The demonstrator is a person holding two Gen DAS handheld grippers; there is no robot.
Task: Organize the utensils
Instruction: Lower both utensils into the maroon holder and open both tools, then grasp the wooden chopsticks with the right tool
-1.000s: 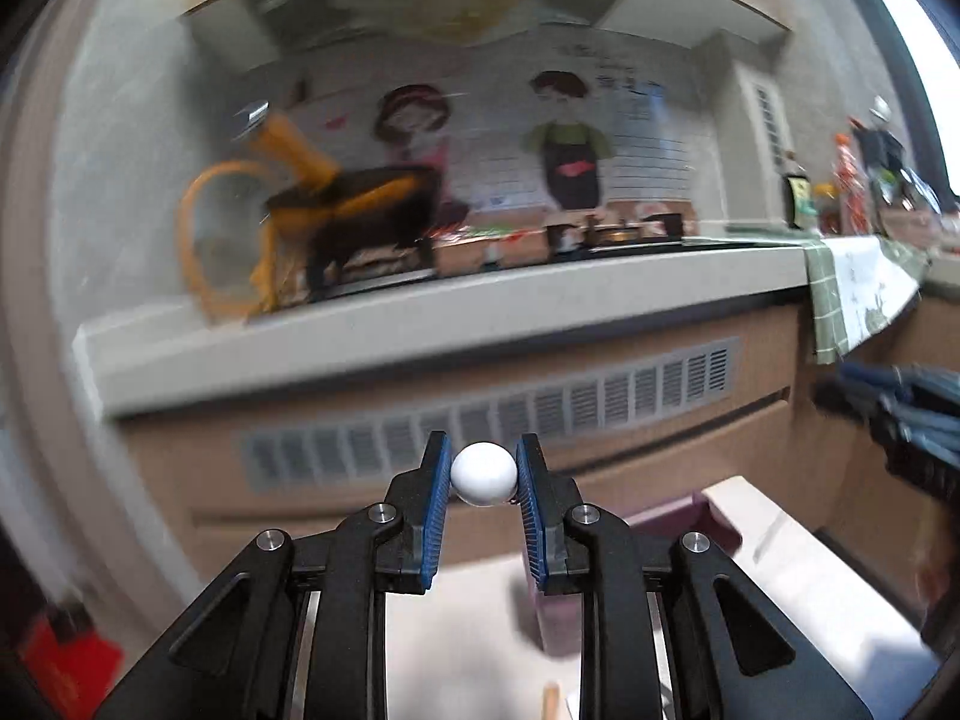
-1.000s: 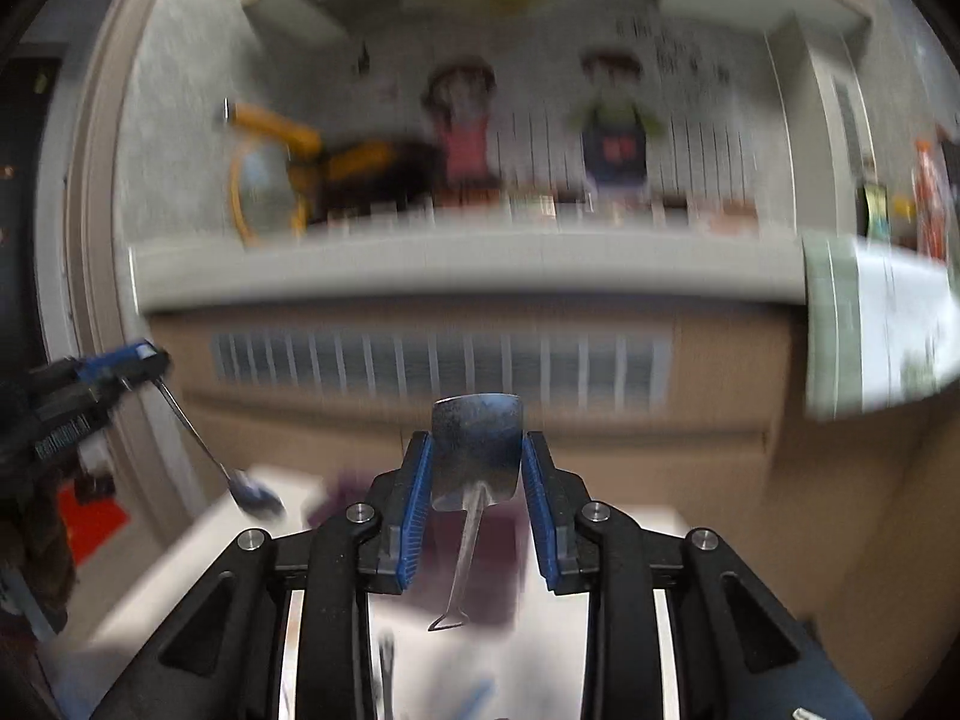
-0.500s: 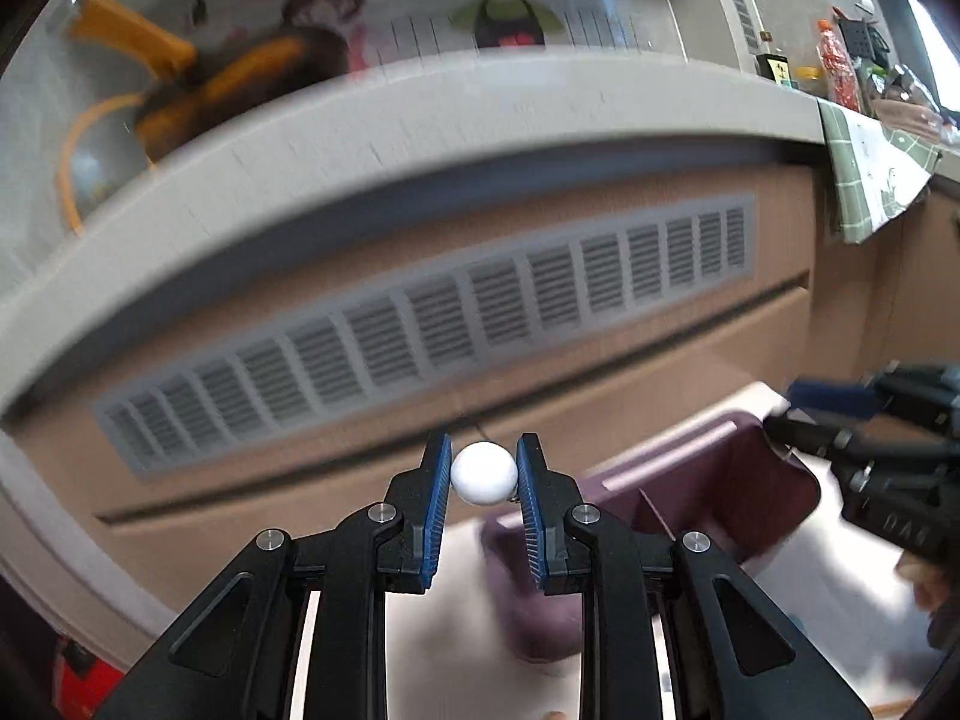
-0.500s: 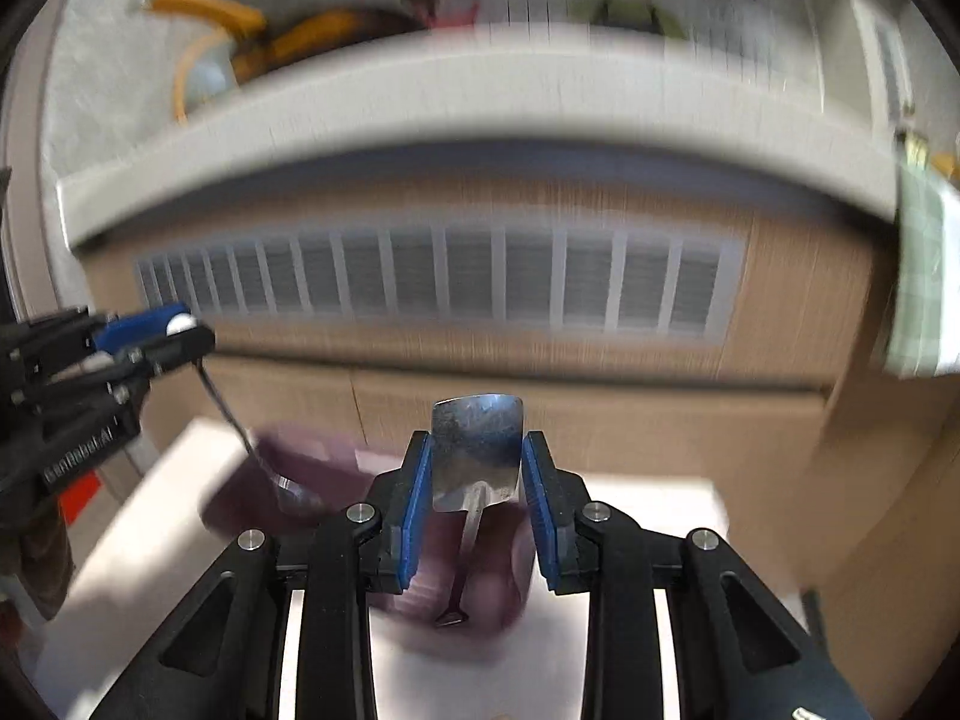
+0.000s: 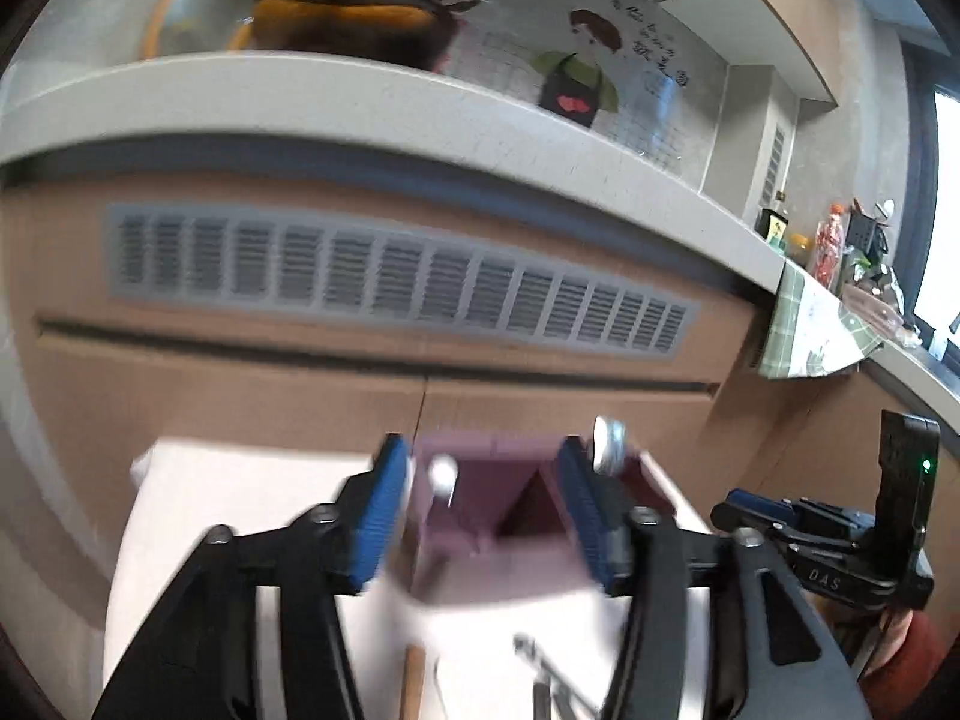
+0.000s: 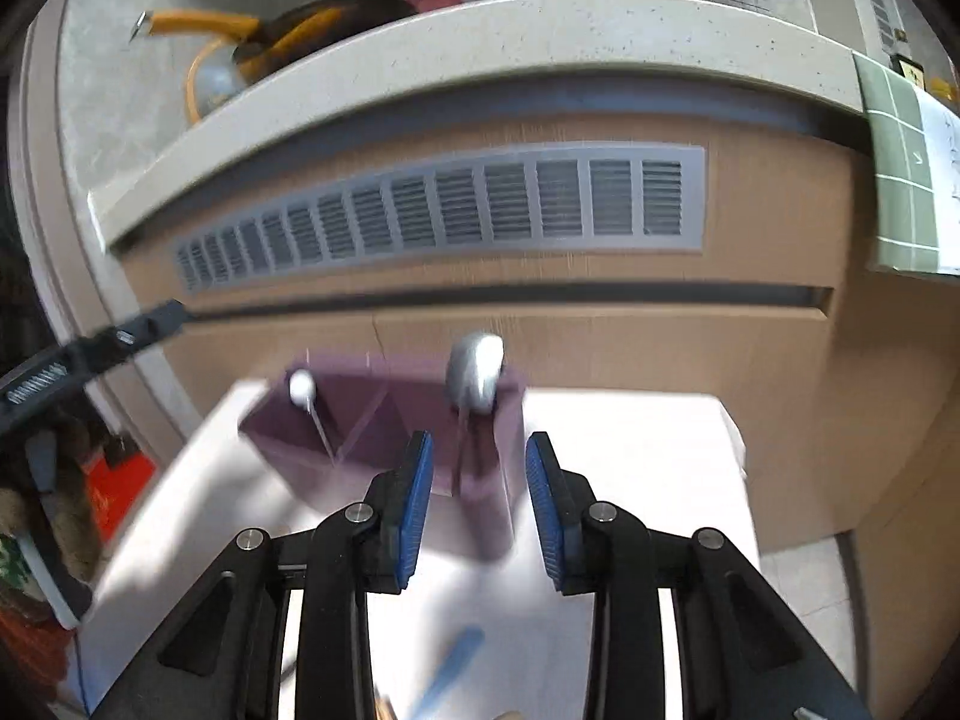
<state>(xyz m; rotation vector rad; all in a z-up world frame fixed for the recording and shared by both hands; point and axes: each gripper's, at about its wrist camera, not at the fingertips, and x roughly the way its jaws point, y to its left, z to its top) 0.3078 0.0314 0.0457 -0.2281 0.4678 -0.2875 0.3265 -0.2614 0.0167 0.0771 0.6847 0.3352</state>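
Both grippers have dropped toward the purple plastic utensil holder with its divided compartments (image 6: 384, 438) and let go of what they carried. A second ago the left gripper (image 5: 480, 510) pinched a white ball-ended utensil (image 5: 443, 473) and the right gripper (image 6: 480, 504) clasped a steel spoon with a broad bowl (image 6: 475, 373); now both stand inside the holder, ends up. The white-ended one is in the left compartment, the spoon in the right, leaning at the far rim.

The left gripper's blue pads (image 5: 375, 525) are spreading wide with nothing pressed between them — only the holder is seen through the gap. The right gripper's jaws are opening too, and the spoon sits beyond the pads, free of them.

The step in hand looks like the release and withdrawal. To do it well, I would let the jaws finish opening before pulling back, then lift each gripper straight up and away — a sideways drag could catch a handle and tip the light holder on the white table (image 6: 630, 450).

Compared with earlier, the holder fills much more of both views and the counter has risen in frame. More utensils remain on the table: a wooden stick (image 5: 414, 684) and a metal piece (image 5: 540, 666) in the left wrist view, a blurred blue handle (image 6: 450, 666) in the right.
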